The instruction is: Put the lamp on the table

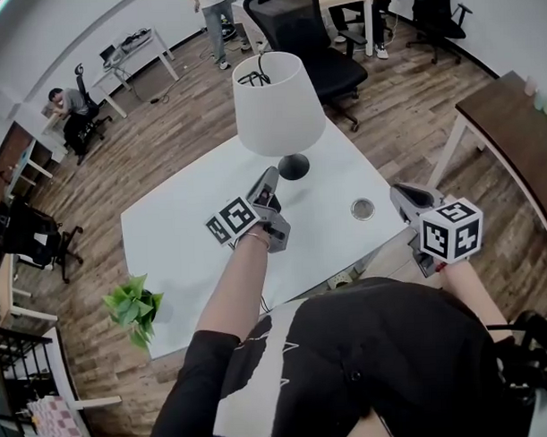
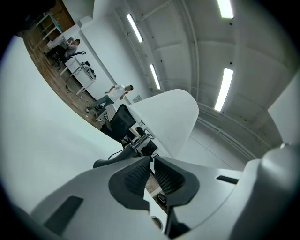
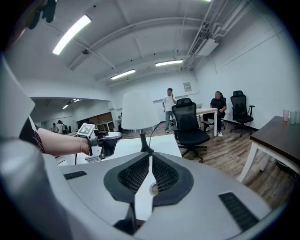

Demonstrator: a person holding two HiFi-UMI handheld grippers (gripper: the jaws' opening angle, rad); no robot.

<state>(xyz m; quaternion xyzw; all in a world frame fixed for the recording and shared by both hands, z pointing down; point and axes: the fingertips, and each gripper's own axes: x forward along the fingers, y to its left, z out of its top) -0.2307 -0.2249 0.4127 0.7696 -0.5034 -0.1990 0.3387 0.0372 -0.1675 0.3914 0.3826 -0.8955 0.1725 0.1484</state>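
Note:
The lamp stands upright on the white table point(image 1: 194, 261), its white shade point(image 1: 278, 101) above a black round base point(image 1: 294, 166). My left gripper point(image 1: 269, 181) is low over the table just short of that base, apart from it, its jaws together and empty. From the left gripper view, the shade point(image 2: 168, 119) rises just beyond the left gripper point(image 2: 152, 161). My right gripper point(image 1: 400, 196) hovers off the table's right edge, shut and empty. In the right gripper view the lamp point(image 3: 139, 111) stands ahead of the right gripper point(image 3: 150, 161).
A small round metal disc point(image 1: 363, 209) lies on the table near its right edge. A green plant point(image 1: 133, 308) sits by the front left corner. A black office chair point(image 1: 312, 41) stands behind the table, a brown table point(image 1: 512, 133) to the right. People are at the back.

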